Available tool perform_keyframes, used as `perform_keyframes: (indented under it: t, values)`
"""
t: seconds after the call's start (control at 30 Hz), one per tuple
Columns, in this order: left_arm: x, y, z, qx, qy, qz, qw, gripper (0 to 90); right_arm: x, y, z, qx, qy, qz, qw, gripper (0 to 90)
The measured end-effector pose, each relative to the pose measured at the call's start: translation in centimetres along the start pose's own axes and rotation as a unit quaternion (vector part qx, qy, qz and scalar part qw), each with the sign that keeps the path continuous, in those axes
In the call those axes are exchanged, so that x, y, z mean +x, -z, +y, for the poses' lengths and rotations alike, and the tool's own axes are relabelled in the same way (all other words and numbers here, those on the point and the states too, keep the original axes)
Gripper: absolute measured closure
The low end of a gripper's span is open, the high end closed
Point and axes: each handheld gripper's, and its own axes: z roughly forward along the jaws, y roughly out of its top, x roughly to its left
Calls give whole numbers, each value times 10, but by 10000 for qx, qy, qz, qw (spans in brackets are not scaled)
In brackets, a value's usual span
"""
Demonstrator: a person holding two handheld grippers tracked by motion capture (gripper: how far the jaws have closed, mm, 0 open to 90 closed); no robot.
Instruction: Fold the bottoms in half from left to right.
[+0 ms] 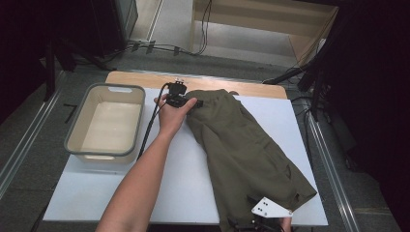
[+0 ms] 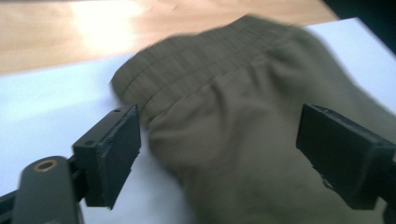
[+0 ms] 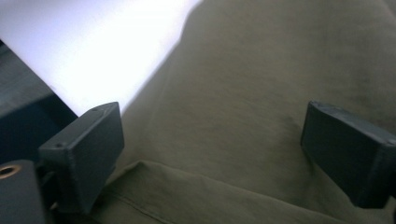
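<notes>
An olive-green pair of shorts (image 1: 241, 145) lies spread on the white sheet (image 1: 179, 179), with its waistband at the far end and its legs toward me. My left gripper (image 1: 187, 102) sits at the waistband's left corner. In the left gripper view its jaws (image 2: 219, 154) stand wide apart, with the gathered waistband (image 2: 219, 88) between them and the pads not touching it. My right gripper (image 1: 255, 201) is over the near hem at the bottom right, under its grey plate (image 1: 270, 209). Its jaws (image 3: 212, 154) are open over the cloth (image 3: 257, 70) near a seam.
A grey-rimmed cream basin (image 1: 116, 88), empty, stands on the left of the table. The wooden tabletop (image 1: 145, 77) shows beyond the sheet. White sheet lies bare between basin and shorts. Cables run on the floor behind the table.
</notes>
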Motion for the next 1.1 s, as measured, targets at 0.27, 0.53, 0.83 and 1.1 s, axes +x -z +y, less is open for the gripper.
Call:
perform_keyframes:
  t: [0.27, 0.53, 0.83, 1.1]
  values:
    - [5, -10, -13, 282, 59, 237, 9993, 340, 2, -3, -7, 183, 161, -423, 9988, 186]
    - [2, -15, -15, 354, 81, 132, 9993, 612, -4, 4, -10, 107, 258, -342, 9990, 602]
    - [3, -16, -12, 419, 162, 51, 9990, 814, -9, 3, -11, -22, 133, -113, 9998, 868]
    - [6, -6, -2, 235, 288, -16, 9993, 843, -5, 7, -5, -219, 152, -2, 9996, 878]
